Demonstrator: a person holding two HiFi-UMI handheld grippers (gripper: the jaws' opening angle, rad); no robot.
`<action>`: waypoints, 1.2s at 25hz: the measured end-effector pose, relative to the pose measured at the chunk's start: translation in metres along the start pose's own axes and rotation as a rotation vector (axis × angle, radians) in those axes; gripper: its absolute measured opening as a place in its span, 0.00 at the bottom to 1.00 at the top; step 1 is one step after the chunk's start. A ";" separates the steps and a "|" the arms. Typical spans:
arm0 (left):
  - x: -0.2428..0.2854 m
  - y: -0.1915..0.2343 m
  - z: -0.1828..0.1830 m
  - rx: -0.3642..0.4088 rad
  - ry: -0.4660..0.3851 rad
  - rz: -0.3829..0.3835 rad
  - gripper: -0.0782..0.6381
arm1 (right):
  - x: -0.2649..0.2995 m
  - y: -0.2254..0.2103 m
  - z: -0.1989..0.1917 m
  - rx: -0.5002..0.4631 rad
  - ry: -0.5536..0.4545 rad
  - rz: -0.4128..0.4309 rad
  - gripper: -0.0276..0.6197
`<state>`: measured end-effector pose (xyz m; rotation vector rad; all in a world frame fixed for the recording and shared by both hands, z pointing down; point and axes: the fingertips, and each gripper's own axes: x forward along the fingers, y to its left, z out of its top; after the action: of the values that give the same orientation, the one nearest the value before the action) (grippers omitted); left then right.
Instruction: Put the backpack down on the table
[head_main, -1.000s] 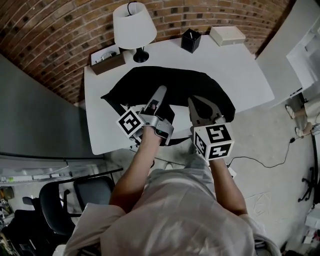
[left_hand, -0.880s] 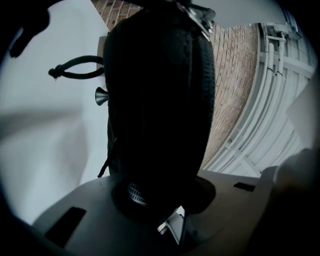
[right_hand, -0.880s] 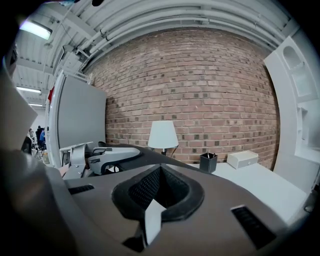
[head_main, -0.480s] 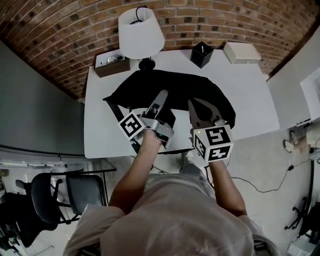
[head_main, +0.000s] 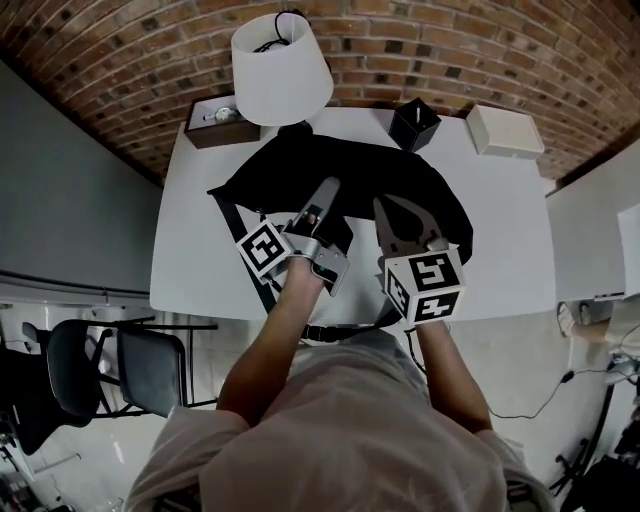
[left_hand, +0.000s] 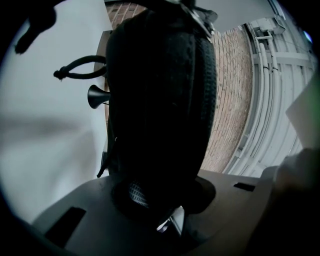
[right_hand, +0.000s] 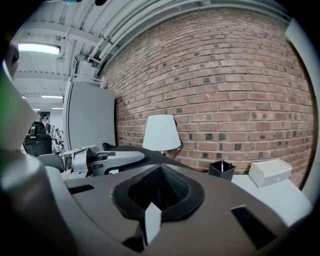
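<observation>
The black backpack (head_main: 375, 180) hangs over the near half of the white table (head_main: 500, 230), and a strap (head_main: 345, 330) dangles below the table's front edge. My left gripper (head_main: 326, 192) is shut on a thick padded black strap (left_hand: 160, 100) that fills the left gripper view. My right gripper (head_main: 386, 208) sits just to the right of it on top of the bag. Its jaws meet in a narrow V (right_hand: 159, 175) and pinch the bag's dark fabric. From that view I see the left gripper (right_hand: 107, 159) beside it.
A white-shaded lamp (head_main: 280, 70) stands at the table's back, close behind the bag. A brown box (head_main: 210, 120) is at the back left, a black pen holder (head_main: 414, 123) and a white box (head_main: 505, 130) at the back right. A chair (head_main: 110, 370) stands low on the left.
Both grippers and the backpack have moved forward together, farther over the table and nearer the lamp. The grips look unchanged.
</observation>
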<state>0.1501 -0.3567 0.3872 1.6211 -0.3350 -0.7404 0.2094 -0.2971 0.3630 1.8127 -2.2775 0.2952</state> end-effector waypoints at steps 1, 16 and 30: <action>0.005 0.004 -0.001 0.002 -0.005 0.000 0.22 | 0.003 -0.005 -0.001 -0.002 0.002 0.008 0.05; 0.042 0.063 -0.005 -0.003 -0.050 0.019 0.22 | 0.042 -0.047 -0.025 -0.032 0.072 0.117 0.05; 0.029 0.114 -0.001 -0.036 -0.093 0.047 0.22 | 0.060 -0.043 -0.065 -0.029 0.148 0.196 0.05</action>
<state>0.1947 -0.3957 0.4884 1.5428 -0.4228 -0.7839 0.2411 -0.3437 0.4439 1.5020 -2.3440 0.4123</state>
